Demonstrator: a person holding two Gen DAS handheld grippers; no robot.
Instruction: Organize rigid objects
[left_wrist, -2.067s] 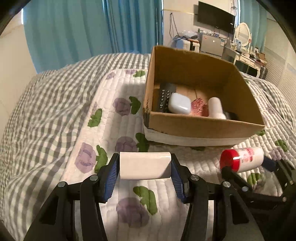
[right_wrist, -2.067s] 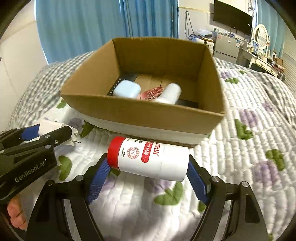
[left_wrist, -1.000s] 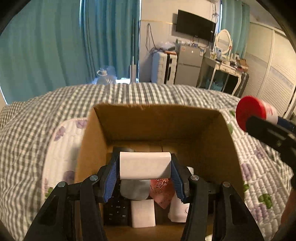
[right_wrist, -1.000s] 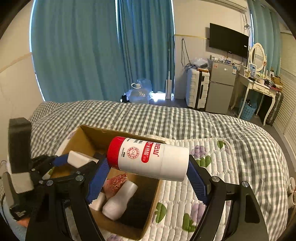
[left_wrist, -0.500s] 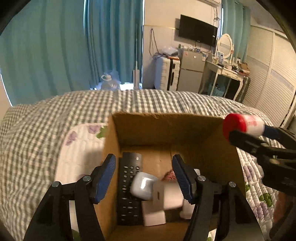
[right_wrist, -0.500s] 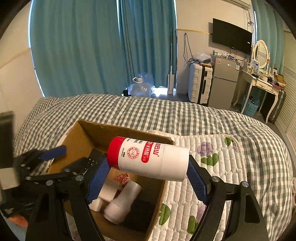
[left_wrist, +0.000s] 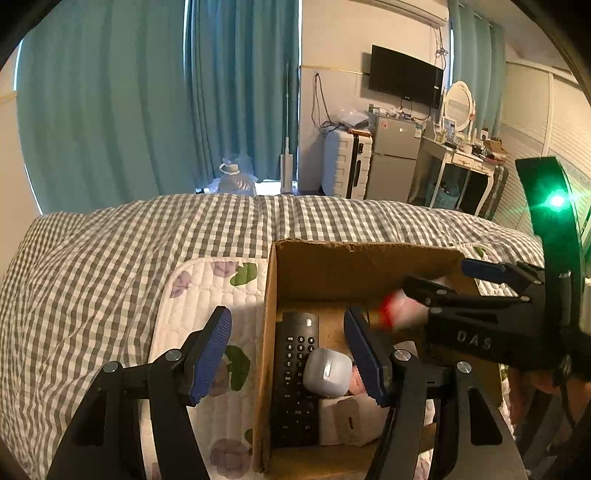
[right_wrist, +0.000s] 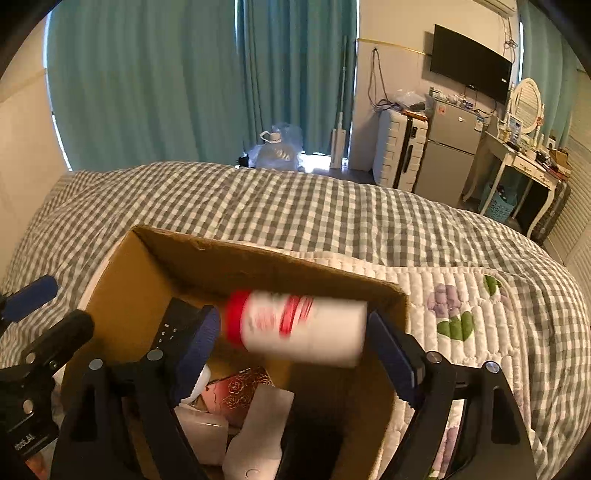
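Bed (left_wrist: 110, 266) with grey-white checked cover fills both views; white quilted mat with flower print (left_wrist: 207, 291) lies on top of it. Open cardboard box (left_wrist: 351, 266) sits on the mat, at 3 o'clock from centre in the left wrist view, at 6–7 o'clock in the right wrist view (right_wrist: 155, 266).

Left gripper (left_wrist: 291, 354) hangs over the box's left wall, jaws spread wide with nothing between them; one blue pad is outside the box over the mat, the other is over the box interior. Right gripper (right_wrist: 295, 354) is over the box opening, jaws spread. White bottle with red cap (right_wrist: 295, 332) sits between the pads, motion-blurred, lying sideways, cap toward 9 o'clock; cap end shows a gap from the left pad, cannot tell if the base end touches the right pad. In the left wrist view it is a red-white blur (left_wrist: 399, 310) above the box floor at 3 o'clock.

Inside the box: black remote (left_wrist: 295, 376) along the left wall, white box with a tab (left_wrist: 343, 421) at its right, white rounded case (left_wrist: 328, 373) on top of them, red patterned packet (right_wrist: 236, 395), white bottle lying down (right_wrist: 255, 439).
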